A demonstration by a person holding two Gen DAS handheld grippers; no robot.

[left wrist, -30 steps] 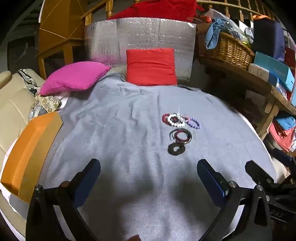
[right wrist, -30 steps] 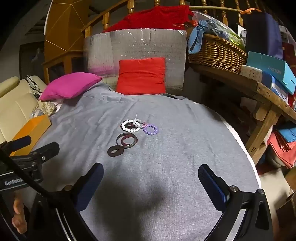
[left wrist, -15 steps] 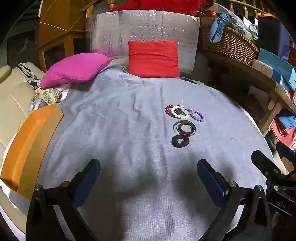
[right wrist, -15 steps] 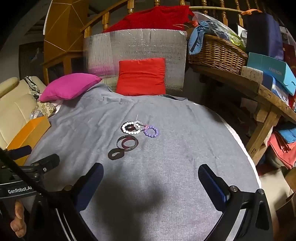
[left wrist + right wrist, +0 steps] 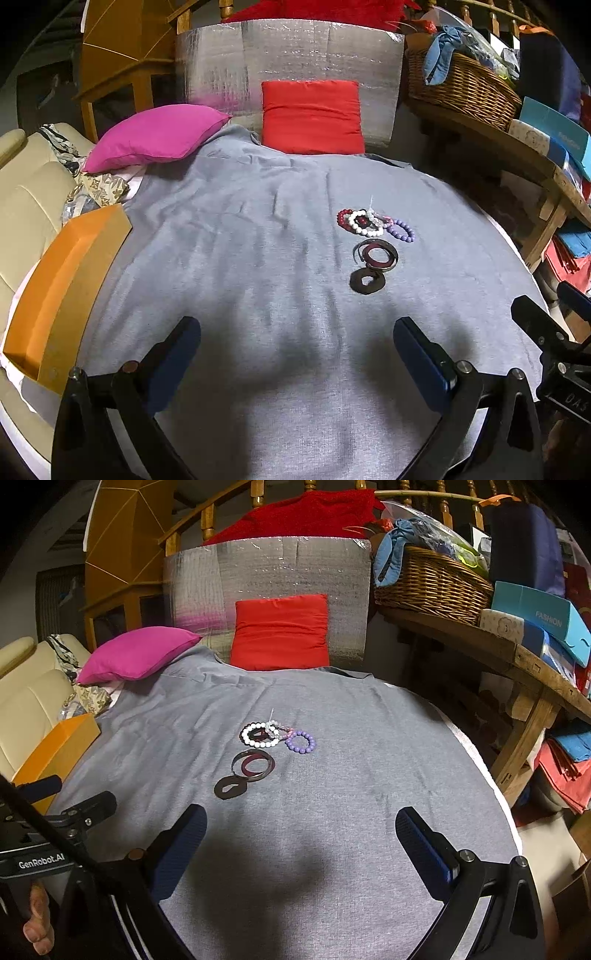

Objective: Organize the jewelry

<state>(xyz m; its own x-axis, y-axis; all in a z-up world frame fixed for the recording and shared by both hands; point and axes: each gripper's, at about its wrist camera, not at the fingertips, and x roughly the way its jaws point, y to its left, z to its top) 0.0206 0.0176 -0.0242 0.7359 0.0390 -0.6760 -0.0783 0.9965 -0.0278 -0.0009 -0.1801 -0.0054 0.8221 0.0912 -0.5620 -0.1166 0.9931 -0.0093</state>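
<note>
Grey cloth (image 5: 236,266) covers the surface, with a red cushion (image 5: 312,116) at its far edge. Well in front of the cushion lies the jewelry: a white bead bracelet (image 5: 364,223) touching a purple bead bracelet (image 5: 402,230), with dark bangles (image 5: 378,256) just nearer. Both the left claw (image 5: 297,360) and right claw (image 5: 301,843) hover spread wide and empty, near the bangles.

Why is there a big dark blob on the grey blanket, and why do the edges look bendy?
Left wrist view: the blob on the grey blanket is a shadow cast in front of the left tool. Right wrist view: same shadow; the fisheye lens bends the wooden shelf.
</note>
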